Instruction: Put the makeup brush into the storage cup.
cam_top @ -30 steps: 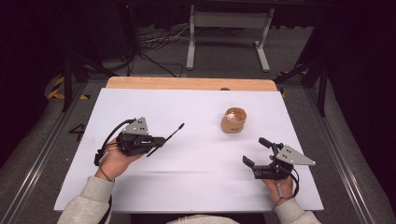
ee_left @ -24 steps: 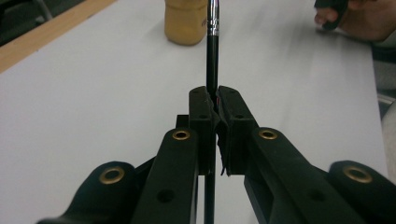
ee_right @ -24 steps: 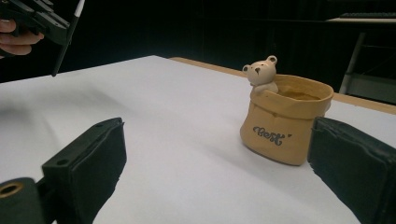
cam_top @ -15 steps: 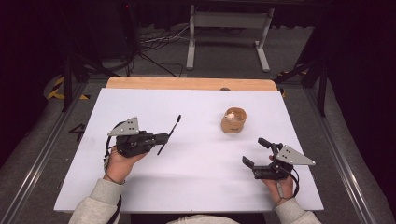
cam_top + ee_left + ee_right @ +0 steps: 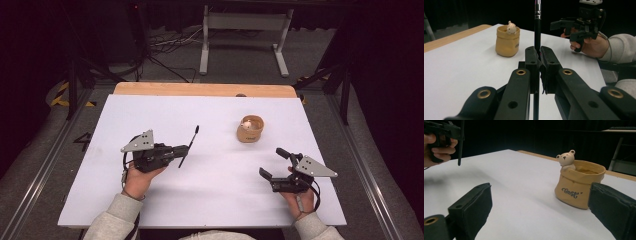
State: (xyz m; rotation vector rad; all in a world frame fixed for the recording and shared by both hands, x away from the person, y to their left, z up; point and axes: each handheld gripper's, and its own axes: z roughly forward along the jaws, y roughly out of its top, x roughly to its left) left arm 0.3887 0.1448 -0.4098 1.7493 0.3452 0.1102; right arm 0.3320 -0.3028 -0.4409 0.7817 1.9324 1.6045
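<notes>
A dark lab: white-topped table [image 5: 210,190], floor cables [image 5: 165,45], metal stand [image 5: 245,30].

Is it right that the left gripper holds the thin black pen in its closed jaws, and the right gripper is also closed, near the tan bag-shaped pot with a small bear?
Not entirely. The left gripper does clamp the thin black pen, but the right gripper is open: the right gripper view shows its jaws wide apart, with nothing between them. The tan bag-shaped pot with a small bear stands just beyond them.

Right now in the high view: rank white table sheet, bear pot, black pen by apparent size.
1. White table sheet, by far the largest.
2-3. Bear pot and black pen, not ranked: the pen looks longer, the pot wider and bulkier. The left gripper also covers part of the pen.
</notes>
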